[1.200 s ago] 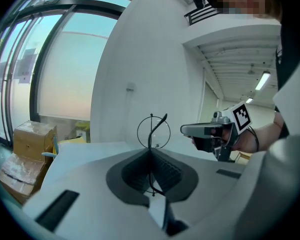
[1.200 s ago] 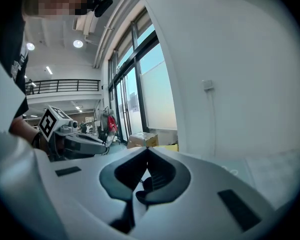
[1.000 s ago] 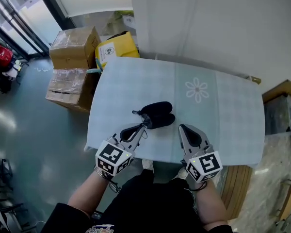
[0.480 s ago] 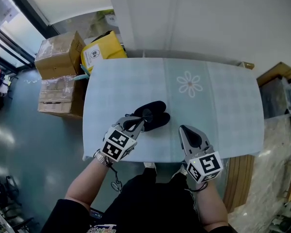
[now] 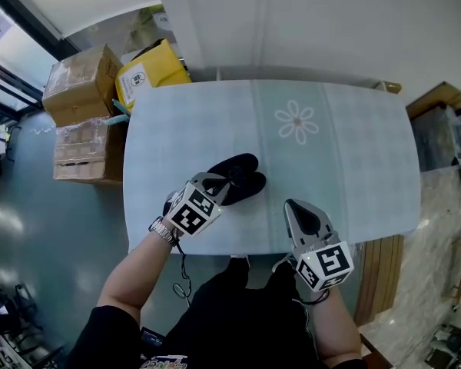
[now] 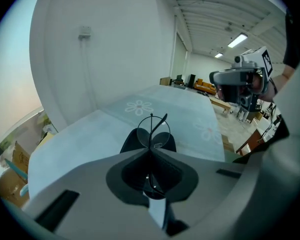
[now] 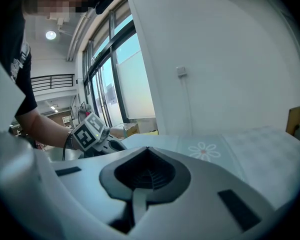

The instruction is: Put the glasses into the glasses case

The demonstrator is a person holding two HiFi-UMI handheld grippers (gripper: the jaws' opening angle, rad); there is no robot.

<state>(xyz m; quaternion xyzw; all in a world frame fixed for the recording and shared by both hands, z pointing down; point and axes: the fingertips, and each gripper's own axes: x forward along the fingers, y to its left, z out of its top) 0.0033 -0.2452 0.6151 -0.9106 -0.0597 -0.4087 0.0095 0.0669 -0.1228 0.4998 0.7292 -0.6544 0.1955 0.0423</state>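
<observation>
Thin wire-framed glasses [image 6: 153,132] with round lenses stick out past the tip of my left gripper [image 6: 151,150], which is shut on them. The open black glasses case [image 5: 240,177] lies near the middle of the pale blue table [image 5: 346,160]; the same case [image 6: 166,143] shows just beyond the lenses. In the head view my left gripper [image 5: 219,181] hovers at the case's near left edge and hides the glasses. My right gripper [image 5: 290,204] is shut and holds nothing, near the table's front edge, apart from the case; its jaws [image 7: 147,148] meet in the right gripper view.
A flower print [image 5: 296,121] marks the tablecloth behind the case. Cardboard boxes [image 5: 81,75] and a yellow box [image 5: 150,69] stand off the table's left far corner. A white wall runs along the far edge. Wooden furniture [image 5: 439,102] stands to the right.
My left gripper has carried the glasses forward, from short of the case to over its near edge. The right gripper has stayed where it was.
</observation>
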